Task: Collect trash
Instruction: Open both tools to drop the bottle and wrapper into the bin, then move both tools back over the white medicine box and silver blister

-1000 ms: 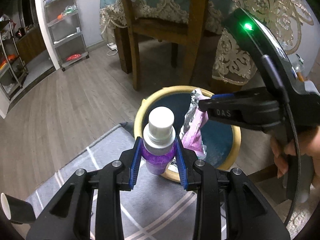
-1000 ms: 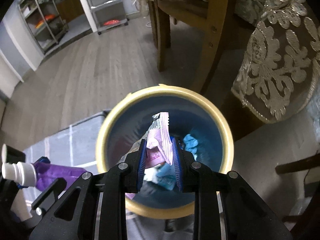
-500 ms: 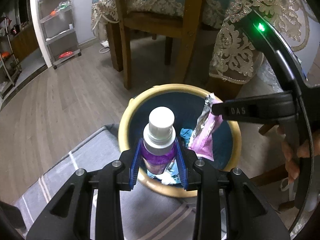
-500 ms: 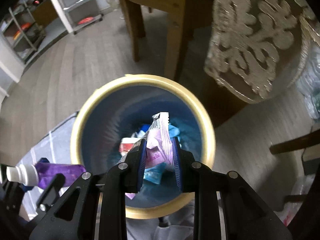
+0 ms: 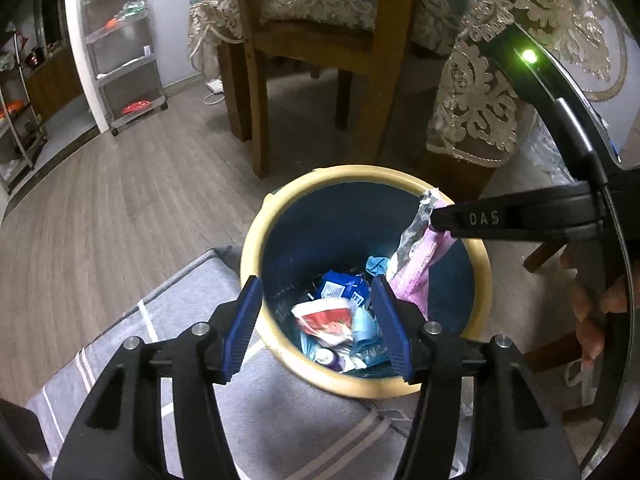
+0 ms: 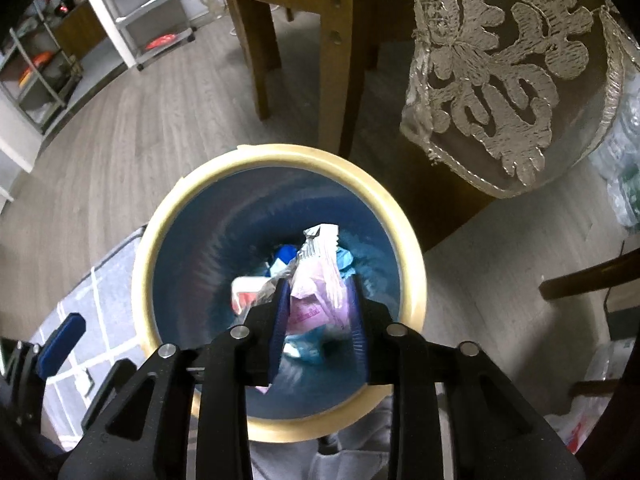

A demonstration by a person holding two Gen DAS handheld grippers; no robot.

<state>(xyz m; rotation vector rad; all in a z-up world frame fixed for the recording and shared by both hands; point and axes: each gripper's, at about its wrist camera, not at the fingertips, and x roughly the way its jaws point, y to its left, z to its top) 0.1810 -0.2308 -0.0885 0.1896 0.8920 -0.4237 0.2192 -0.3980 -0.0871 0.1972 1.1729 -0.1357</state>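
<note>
A round bin with a yellow rim and dark blue inside stands on the floor, holding several wrappers and the purple spray bottle. My left gripper is open and empty above the bin's near edge. My right gripper is shut on a pink and silver wrapper and holds it over the bin's mouth; the wrapper also shows in the left wrist view.
A grey rug with white lines lies at the bin's near side. A wooden chair and a lace-edged tablecloth stand just behind the bin. Metal shelves stand far left on the wood floor.
My left gripper has opened and the purple spray bottle has dropped into the bin. My right gripper still holds the pink wrapper, now over the bin's mouth.
</note>
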